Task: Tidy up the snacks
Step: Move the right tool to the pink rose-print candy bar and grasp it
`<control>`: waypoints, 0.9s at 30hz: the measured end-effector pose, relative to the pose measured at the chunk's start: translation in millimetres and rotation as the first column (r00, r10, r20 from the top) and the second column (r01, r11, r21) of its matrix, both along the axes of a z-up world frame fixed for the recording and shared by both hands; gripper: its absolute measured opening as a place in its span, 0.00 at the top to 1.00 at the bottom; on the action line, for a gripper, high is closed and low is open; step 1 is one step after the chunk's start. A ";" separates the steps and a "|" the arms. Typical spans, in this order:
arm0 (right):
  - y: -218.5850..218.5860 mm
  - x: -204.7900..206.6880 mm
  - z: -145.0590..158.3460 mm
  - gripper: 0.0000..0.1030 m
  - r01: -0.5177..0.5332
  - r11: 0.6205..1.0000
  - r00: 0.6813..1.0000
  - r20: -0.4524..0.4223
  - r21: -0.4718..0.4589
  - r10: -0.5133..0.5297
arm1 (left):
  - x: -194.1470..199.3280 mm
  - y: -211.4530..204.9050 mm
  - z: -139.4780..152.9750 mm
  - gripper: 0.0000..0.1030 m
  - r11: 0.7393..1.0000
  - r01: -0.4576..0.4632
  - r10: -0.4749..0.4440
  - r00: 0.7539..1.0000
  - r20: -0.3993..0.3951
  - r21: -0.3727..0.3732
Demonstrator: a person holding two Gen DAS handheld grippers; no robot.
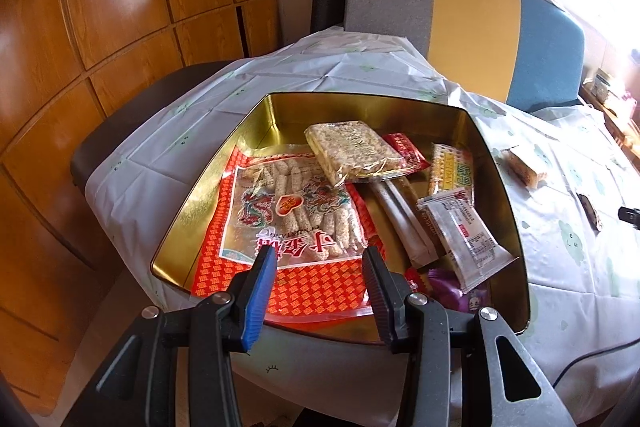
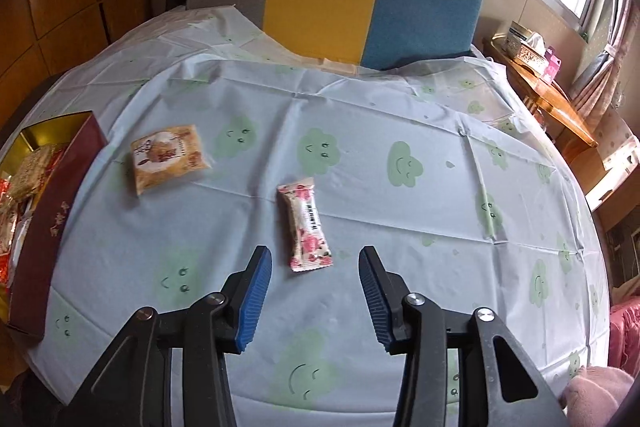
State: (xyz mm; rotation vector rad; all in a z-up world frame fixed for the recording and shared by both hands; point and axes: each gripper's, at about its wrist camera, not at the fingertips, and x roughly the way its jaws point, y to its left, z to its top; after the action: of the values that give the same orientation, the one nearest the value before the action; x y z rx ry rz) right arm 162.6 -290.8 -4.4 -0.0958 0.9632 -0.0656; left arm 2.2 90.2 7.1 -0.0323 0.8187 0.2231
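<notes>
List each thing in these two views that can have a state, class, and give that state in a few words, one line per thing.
snack tin: lid off, partly filled with packets
large red sesame-stick bag: sealed, flat in the tin
pink-and-white snack bar: sealed, on the tablecloth, outside the tin
orange snack packet: sealed, on the tablecloth, outside the tin
left gripper: open, empty, over the tin
right gripper: open, empty, near the bar

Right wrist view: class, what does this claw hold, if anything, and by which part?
Nothing. The right claw is open above the tablecloth; the pink-and-white snack packet lies just ahead, untouched.
</notes>
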 end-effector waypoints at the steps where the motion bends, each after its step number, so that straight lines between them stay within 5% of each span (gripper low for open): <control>1: -6.8 1.6 -4.6 0.55 0.017 1.000 1.000 -0.003 0.005 -0.017 | 0.7 -2.9 1.8 0.56 1.000 0.008 -0.008 1.000 0.001 0.006; 11: -35.9 13.2 -22.5 0.55 0.140 0.984 0.985 -0.121 0.108 -0.127 | 9.4 -32.0 14.4 0.55 0.996 0.080 -0.080 0.997 0.012 0.036; 27: -24.7 11.7 -21.7 0.55 0.098 0.971 0.980 -0.190 0.218 -0.057 | 20.7 -66.2 16.8 0.54 0.982 0.187 -0.187 0.982 0.007 0.025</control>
State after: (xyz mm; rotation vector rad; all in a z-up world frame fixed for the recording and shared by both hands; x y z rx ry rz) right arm 174.3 -315.5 -26.1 0.1487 1.1519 -0.0189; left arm 23.0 24.0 23.9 0.0661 0.8043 0.0552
